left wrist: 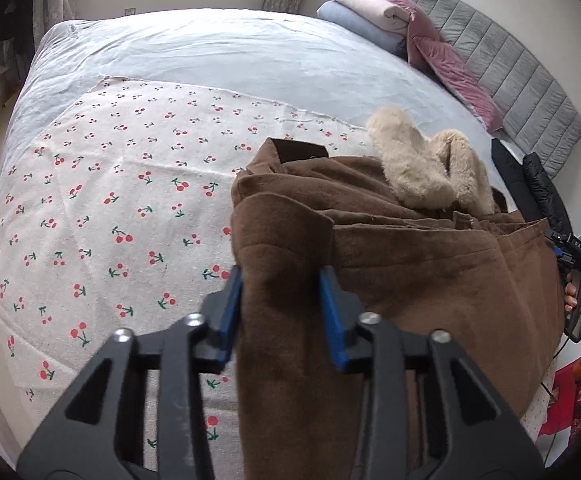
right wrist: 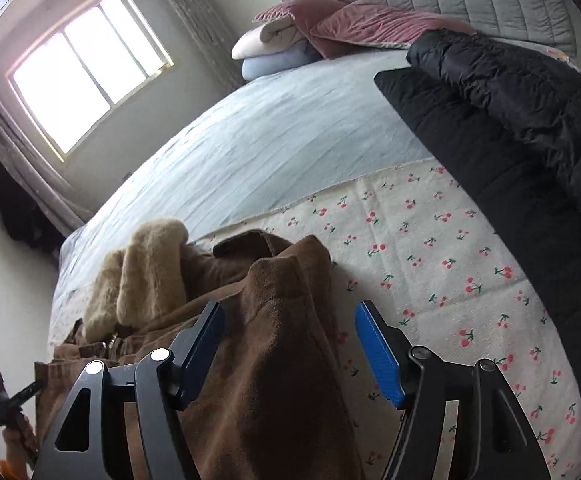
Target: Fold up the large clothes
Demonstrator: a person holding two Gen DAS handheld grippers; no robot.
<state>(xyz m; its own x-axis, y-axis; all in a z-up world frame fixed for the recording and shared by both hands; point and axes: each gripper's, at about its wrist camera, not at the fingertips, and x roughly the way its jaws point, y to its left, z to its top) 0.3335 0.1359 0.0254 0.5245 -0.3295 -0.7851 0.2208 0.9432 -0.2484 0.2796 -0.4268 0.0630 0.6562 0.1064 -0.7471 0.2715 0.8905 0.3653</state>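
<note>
My left gripper (left wrist: 281,312) pinches a fold of the brown coat (left wrist: 410,264) at lower centre to lift it, while my right gripper (right wrist: 288,344), jaws apart, straddles another edge ungripped.

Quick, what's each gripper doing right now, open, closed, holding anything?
Left gripper: shut on the brown coat.
Right gripper: open; the coat's fabric lies between its jaws, but the right pad stands clear of it.

Bed (left wrist: 210,52) bears cherry-print cloth (left wrist: 110,208), brown coat (left wrist: 410,280).
</note>
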